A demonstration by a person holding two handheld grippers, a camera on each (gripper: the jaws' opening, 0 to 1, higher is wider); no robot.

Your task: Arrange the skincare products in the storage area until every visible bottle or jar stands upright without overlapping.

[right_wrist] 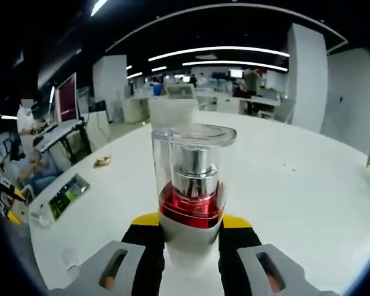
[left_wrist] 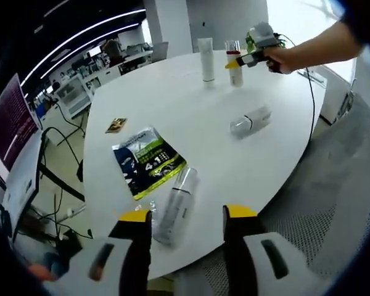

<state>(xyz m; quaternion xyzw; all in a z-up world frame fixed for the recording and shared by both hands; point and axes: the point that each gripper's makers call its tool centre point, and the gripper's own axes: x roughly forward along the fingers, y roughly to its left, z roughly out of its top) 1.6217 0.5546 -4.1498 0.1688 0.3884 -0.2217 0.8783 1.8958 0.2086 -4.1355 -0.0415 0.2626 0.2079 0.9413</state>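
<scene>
A pump bottle (right_wrist: 194, 185) with a clear cap and a red band stands upright on the white table (right_wrist: 283, 185). My right gripper (right_wrist: 191, 225) is shut on its base. In the left gripper view the same bottle (left_wrist: 235, 69) stands at the far side beside a tall white tube (left_wrist: 206, 58), with the right gripper (left_wrist: 242, 60) on it. A white bottle (left_wrist: 251, 120) lies on its side mid-table. Another white bottle (left_wrist: 176, 206) lies just ahead of my left gripper (left_wrist: 186, 217), which is open, nearer its left jaw.
A green and white sachet pack (left_wrist: 148, 161) lies flat next to the near bottle, and a small brown packet (left_wrist: 116, 125) lies beyond it. The table edge (left_wrist: 277, 185) curves close on the right. Desks and a monitor (left_wrist: 9, 123) stand to the left.
</scene>
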